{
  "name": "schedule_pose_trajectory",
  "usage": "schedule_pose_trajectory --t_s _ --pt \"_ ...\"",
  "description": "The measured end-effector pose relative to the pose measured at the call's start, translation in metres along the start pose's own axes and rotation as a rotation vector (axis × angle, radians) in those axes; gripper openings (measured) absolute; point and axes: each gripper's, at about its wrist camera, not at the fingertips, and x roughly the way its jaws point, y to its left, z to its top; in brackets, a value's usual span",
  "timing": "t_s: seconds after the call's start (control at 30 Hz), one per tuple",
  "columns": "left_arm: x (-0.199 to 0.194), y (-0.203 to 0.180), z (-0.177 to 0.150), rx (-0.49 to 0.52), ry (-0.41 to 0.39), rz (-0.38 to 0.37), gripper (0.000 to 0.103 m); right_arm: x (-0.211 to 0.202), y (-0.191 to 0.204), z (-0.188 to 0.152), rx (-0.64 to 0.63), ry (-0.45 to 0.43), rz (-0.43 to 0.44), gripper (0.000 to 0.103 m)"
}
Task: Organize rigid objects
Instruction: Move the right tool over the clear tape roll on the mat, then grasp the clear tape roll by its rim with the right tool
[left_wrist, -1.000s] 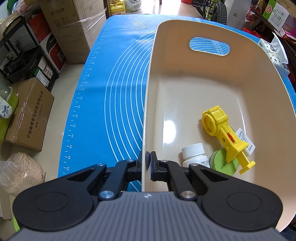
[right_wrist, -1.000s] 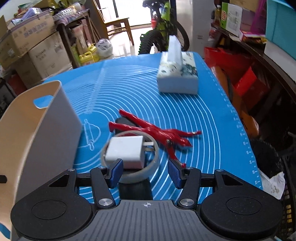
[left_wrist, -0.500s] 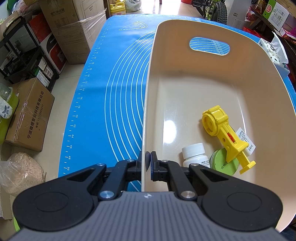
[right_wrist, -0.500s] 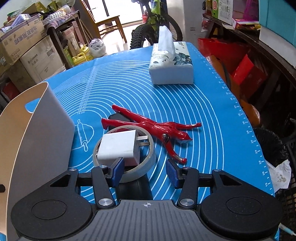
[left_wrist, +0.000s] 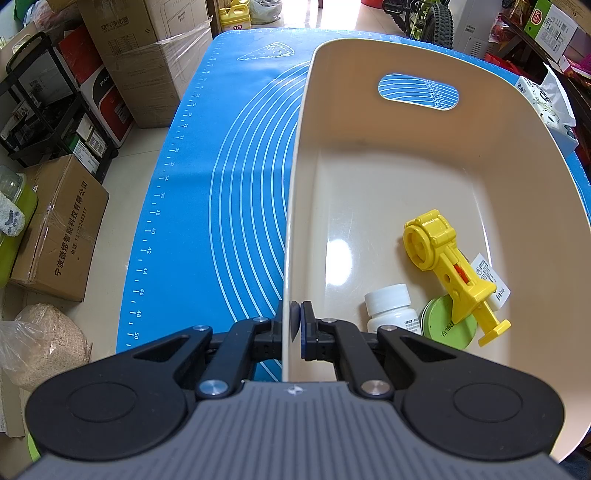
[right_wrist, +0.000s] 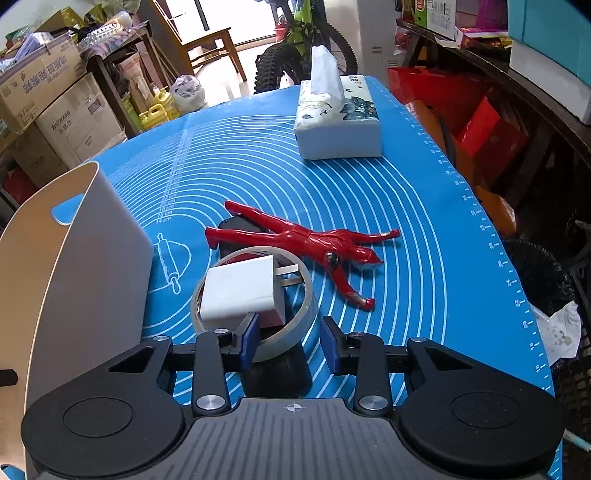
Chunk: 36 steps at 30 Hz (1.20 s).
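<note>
Two blue pads of the right gripper (right_wrist: 288, 341) were closing around the tape roll (right_wrist: 291, 325) carrying a white charger (right_wrist: 240, 291), narrower than a second earlier; the left gripper (left_wrist: 295, 325) stayed clamped on the bin (left_wrist: 295, 206) wall.

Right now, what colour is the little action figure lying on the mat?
The action figure is shiny red with small silver patches. It shows best in the right wrist view.
</note>
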Motion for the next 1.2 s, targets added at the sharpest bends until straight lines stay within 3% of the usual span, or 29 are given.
schedule_pose_trajectory --t_s 0.27,0.43,0.7,1.0,1.1,1.2 --pt "0.000 0.000 0.000 -0.001 0.000 -0.001 0.007 0.004 -0.004 0.007 0.053 0.043 0.010 0.049" --pt "-0.001 0.001 0.001 -0.001 0.000 -0.001 0.007 0.008 -0.002 0.014 0.079 0.073 0.031 0.036" --pt "-0.001 0.000 0.001 -0.002 0.000 -0.001 0.007 0.021 -0.016 0.043 0.253 0.199 0.036 0.029" --pt "-0.001 -0.001 0.001 -0.001 0.000 -0.001 0.007 0.031 -0.025 0.051 0.365 0.226 0.019 0.028" --pt "-0.001 0.000 0.001 -0.001 0.000 0.000 0.007 0.033 -0.025 0.053 0.348 0.225 0.015 0.028" --pt "0.000 -0.001 0.001 -0.002 0.000 -0.001 0.007 0.035 -0.030 0.053 0.334 0.229 0.004 0.021"
